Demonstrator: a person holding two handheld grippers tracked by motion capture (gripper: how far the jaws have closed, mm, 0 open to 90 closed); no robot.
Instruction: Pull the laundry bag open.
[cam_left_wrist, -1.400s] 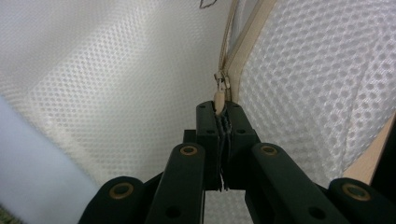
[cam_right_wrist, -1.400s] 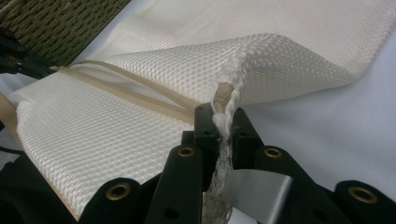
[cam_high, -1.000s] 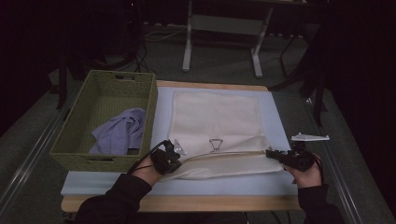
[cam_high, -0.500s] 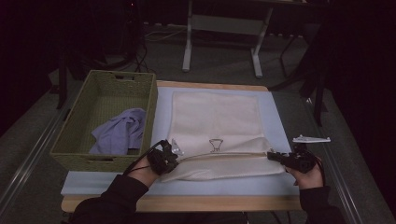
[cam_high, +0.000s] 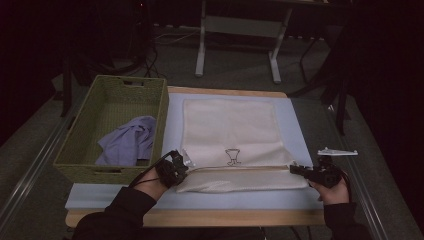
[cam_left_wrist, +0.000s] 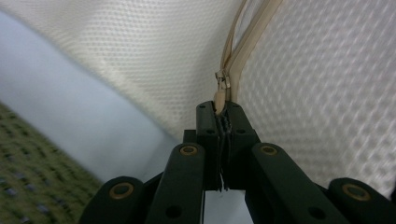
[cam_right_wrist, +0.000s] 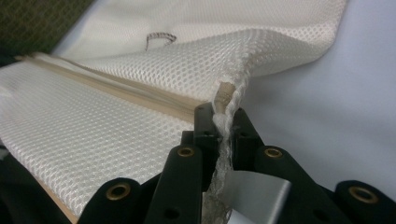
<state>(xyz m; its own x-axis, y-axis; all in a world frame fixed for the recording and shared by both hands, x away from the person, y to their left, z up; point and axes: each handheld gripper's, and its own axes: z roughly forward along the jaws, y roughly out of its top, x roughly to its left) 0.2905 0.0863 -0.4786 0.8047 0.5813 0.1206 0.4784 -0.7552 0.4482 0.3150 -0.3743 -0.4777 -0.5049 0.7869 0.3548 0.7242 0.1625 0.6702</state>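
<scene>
2 hand-held grippers pinch opposite ends of a white mesh laundry bag (cam_high: 229, 131) on a padded table (cam_high: 300, 130).

The person's 2 forearms come in low from the near edge, hands level with the bag's zipper (cam_high: 240, 167) seam. The left gripper (cam_high: 184, 167) is clenched on the zipper pull (cam_left_wrist: 218, 97) at the bag's left end, beside a green woven basket (cam_high: 85, 145) holding a lilac cloth (cam_high: 127, 142). The right gripper (cam_high: 292, 169) is clamped on the bag's right corner (cam_right_wrist: 229, 100), mesh bunched between its jaws. The bag lies flat on the blue pad.
</scene>
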